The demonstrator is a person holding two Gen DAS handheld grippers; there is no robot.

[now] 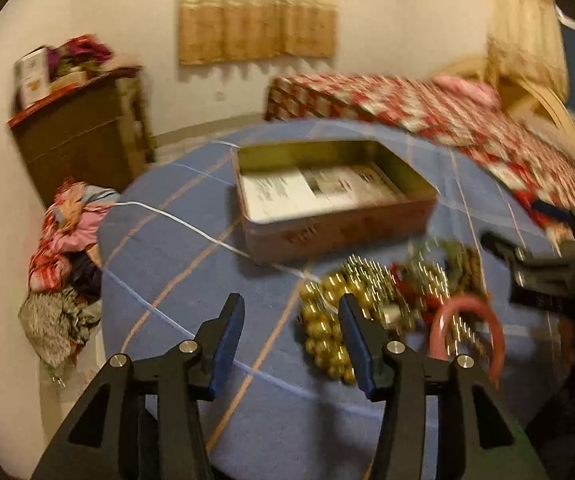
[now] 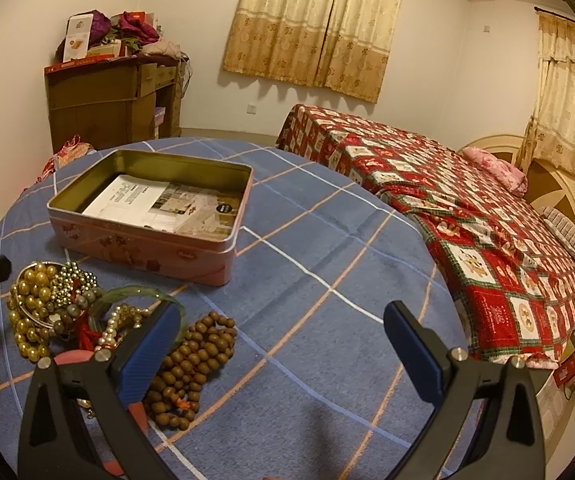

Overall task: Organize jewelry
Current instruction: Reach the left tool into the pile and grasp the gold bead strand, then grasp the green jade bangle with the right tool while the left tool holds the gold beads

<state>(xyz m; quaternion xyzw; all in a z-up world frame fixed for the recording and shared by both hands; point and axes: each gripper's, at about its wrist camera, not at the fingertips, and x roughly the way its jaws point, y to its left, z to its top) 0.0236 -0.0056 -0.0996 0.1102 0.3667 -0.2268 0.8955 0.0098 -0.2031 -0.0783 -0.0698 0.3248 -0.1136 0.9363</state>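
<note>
Both grippers gape wide over a jewelry heap on a blue plaid table.

The left gripper [image 1: 291, 312] holds nothing, its jaws spread above the cloth just beside the gold bead strand [image 1: 323, 332]. The right gripper [image 2: 281, 328] is likewise released and empty, its left finger overlapping the brown wooden beads [image 2: 195, 356]. Behind the jewelry pile [image 2: 59, 308] on the table [image 2: 327, 248] stands the open pink tin [image 2: 147, 240], holding only paper.

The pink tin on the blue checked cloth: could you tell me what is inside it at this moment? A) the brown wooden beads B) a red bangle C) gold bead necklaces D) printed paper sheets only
D: the open tin holds only printed paper, while the jewelry pile and brown wooden beads lie on the cloth outside it.
</note>
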